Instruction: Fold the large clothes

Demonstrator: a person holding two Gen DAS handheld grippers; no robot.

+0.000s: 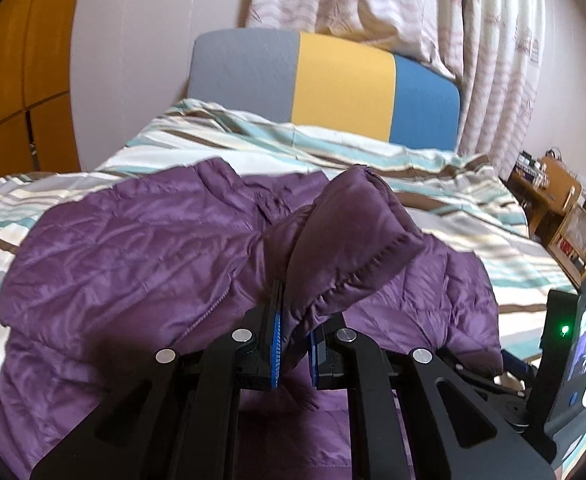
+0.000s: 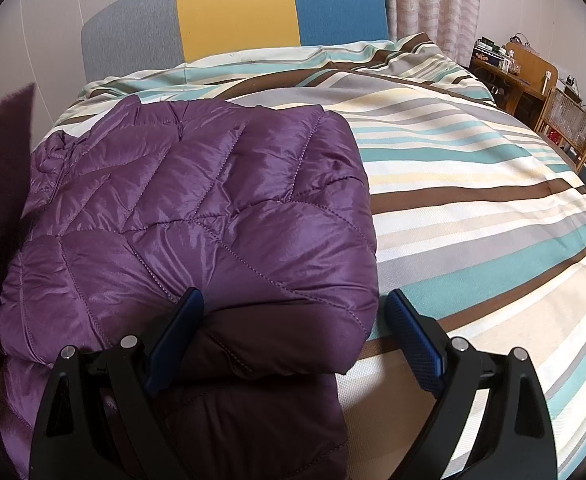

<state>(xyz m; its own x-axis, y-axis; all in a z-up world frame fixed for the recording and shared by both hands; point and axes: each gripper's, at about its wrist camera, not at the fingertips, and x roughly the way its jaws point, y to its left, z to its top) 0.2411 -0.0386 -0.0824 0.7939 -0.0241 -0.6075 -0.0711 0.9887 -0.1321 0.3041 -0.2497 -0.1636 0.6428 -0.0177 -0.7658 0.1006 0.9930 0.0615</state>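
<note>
Left fingers (image 1: 293, 320) clamp the purple jacket's (image 2: 197, 208) sleeve cuff (image 1: 357, 240) pointing headboardward; right fingers (image 2: 293, 320) spread apart

I am working in a home bedroom. A bed (image 2: 473, 184) under a striped cover fills most of the view, backed by a padded headboard (image 1: 333, 84) in grey, yellow and blue panels. Patterned curtains (image 1: 473, 20) hang behind it. A cluttered wooden side table (image 2: 509, 68) stands alongside, and wooden wardrobe doors (image 1: 17, 68) line the wall.
</note>
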